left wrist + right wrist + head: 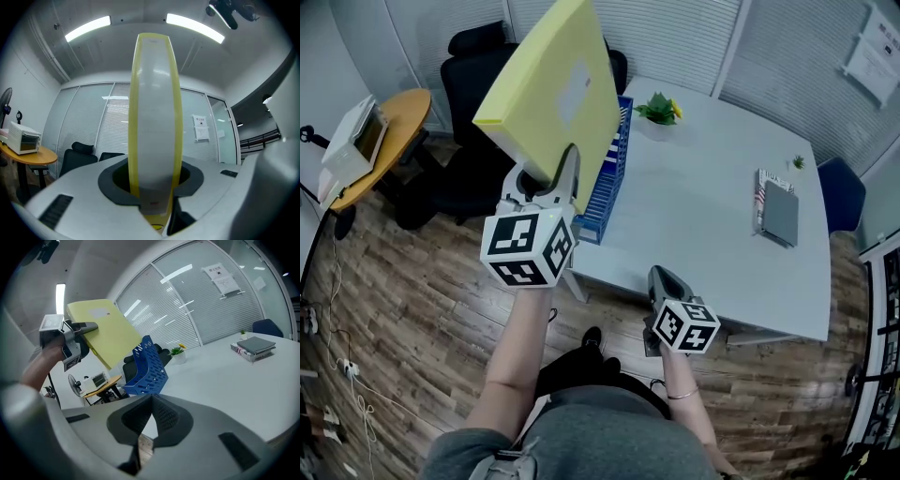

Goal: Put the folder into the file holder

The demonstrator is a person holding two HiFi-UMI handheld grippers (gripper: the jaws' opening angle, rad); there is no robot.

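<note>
Clamping yellow folder (558, 103), left gripper (553, 174) hangs beside blue file holder (614, 161), plant (659, 110) beyond; right gripper (660, 276) pressed together, empty.

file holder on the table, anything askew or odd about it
Nothing stands out. The blue file holder stands upright at the white table's left edge, and the yellow folder, clamped in the left gripper, hangs tilted in the air near it, not yet in.

The file holder (606, 180) stood at the left edge of the tabletop (703, 220), with the folder (555, 94) tilted above it in the left tongs (548, 176). A potted plant (659, 112) sat behind the file holder near the far edge, a stack of books (777, 210) lay well to the right, and the right tongs (661, 275) hung before the near edge
</note>
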